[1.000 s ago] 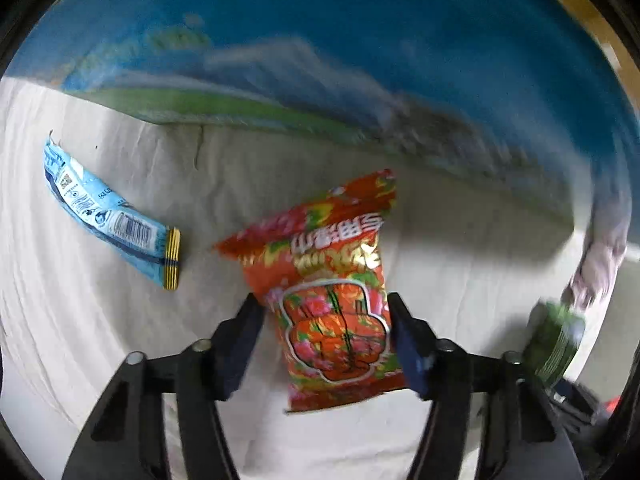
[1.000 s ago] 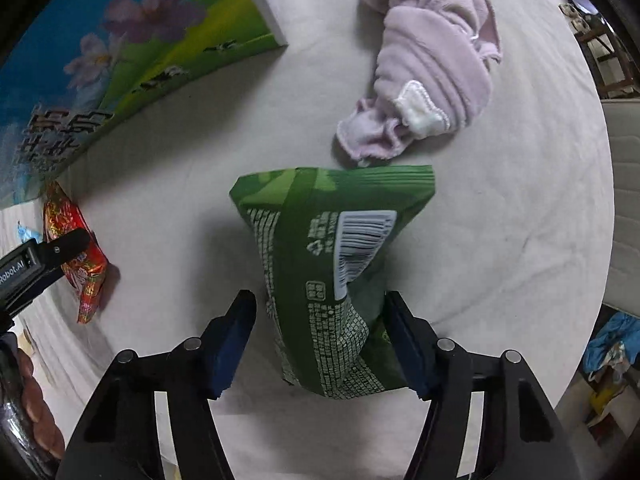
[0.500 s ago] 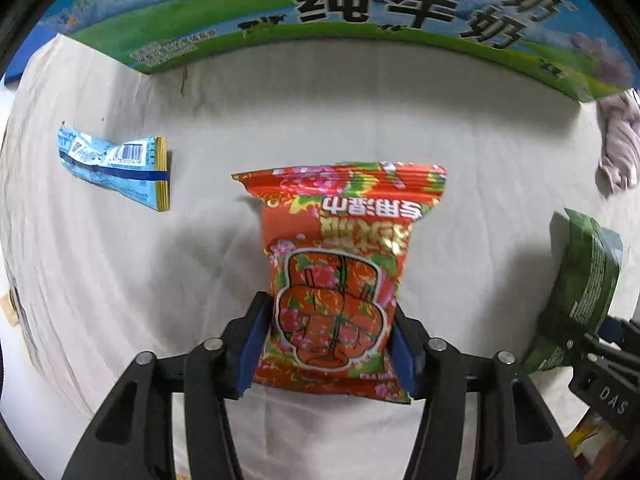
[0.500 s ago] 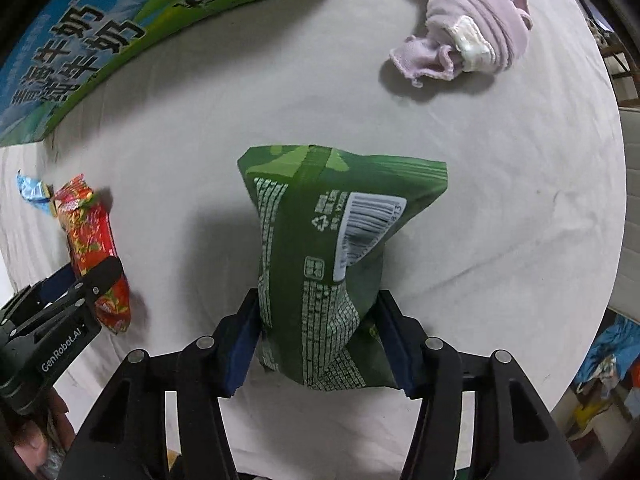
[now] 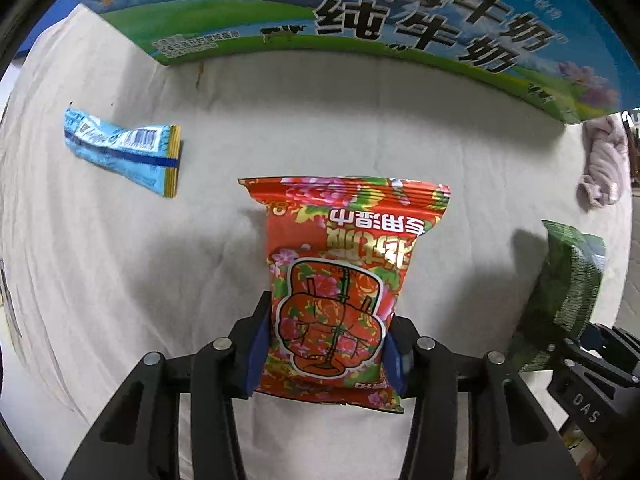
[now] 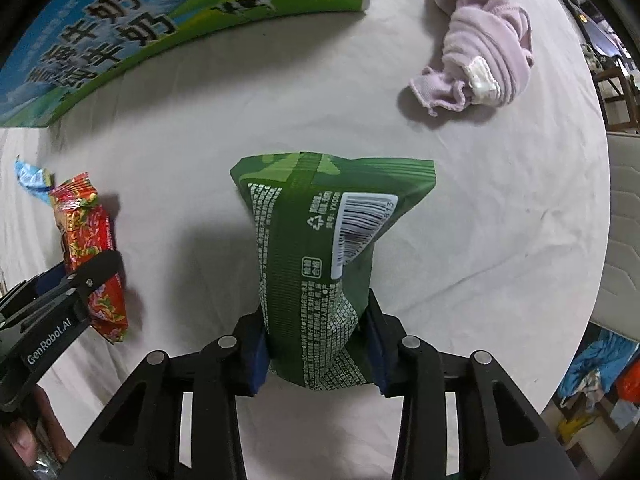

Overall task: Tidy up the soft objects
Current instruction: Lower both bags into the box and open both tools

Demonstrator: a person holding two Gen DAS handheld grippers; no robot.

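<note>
My left gripper (image 5: 326,344) is shut on a red flowered snack bag (image 5: 340,272) and holds it above the white cloth. The red bag also shows in the right wrist view (image 6: 90,248). My right gripper (image 6: 318,350) is shut on a green snack bag (image 6: 320,256), which also shows at the right edge of the left wrist view (image 5: 568,284). A blue wrapper (image 5: 124,152) lies flat on the cloth to the left. A crumpled lilac cloth (image 6: 480,44) lies at the far right.
A large milk carton box (image 5: 360,12) with a blue and green print stands along the back of the cloth-covered table (image 6: 480,220). The table's right edge curves past the lilac cloth, with chairs and clutter beyond it.
Both grippers have pulled back and up with their bags, squeezing them tighter. The left view has swung to face the box squarely. The lilac cloth and blue wrapper have not moved.
</note>
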